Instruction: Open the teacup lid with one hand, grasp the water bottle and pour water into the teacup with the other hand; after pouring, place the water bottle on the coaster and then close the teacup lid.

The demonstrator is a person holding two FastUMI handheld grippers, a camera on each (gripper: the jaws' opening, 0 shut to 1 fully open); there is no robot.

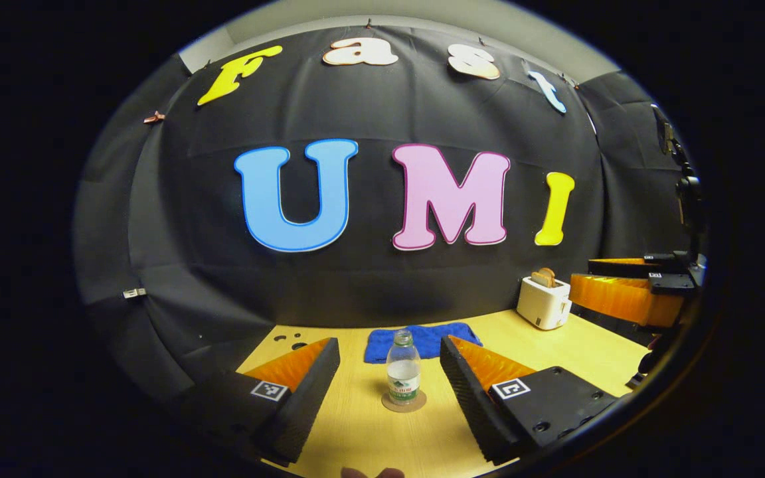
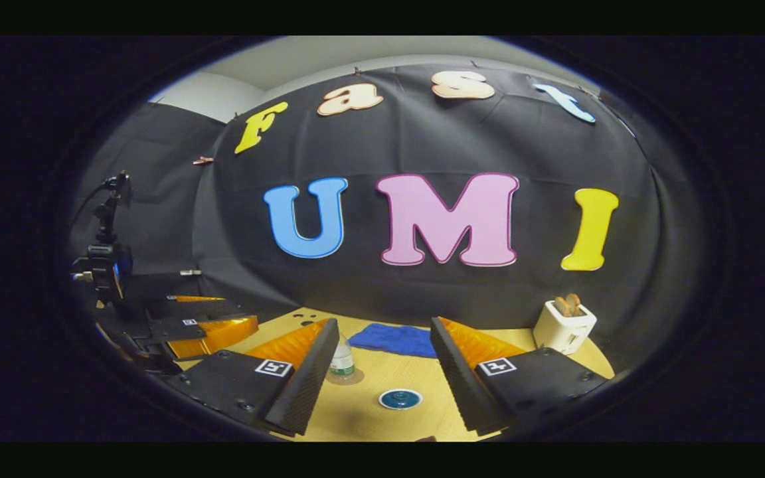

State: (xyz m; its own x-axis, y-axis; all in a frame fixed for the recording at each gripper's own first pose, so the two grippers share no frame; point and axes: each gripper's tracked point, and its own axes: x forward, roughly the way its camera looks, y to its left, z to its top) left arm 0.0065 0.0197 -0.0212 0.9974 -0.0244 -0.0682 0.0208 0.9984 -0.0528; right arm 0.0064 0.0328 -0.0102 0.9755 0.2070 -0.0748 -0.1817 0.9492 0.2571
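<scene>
A small clear water bottle (image 1: 403, 375) stands upright on a round brown coaster (image 1: 404, 402) on the wooden table. My left gripper (image 1: 389, 345) is open, held back from the bottle, with nothing between its fingers. In the right gripper view the bottle (image 2: 342, 362) is partly hidden behind that gripper's left finger (image 2: 303, 385). The teacup (image 2: 400, 398), a low round shape with a blue lid and white rim, sits on the table to the bottle's right. My right gripper (image 2: 384, 326) is open above and short of the teacup. The lid lies on the cup.
A blue cloth (image 1: 422, 340) lies behind the bottle near the back wall. A white toaster (image 1: 543, 302) with bread slices stands at the back right. The other gripper (image 1: 621, 292) hovers beside the toaster. A camera mount (image 2: 105, 259) rises over the other gripper (image 2: 190, 328).
</scene>
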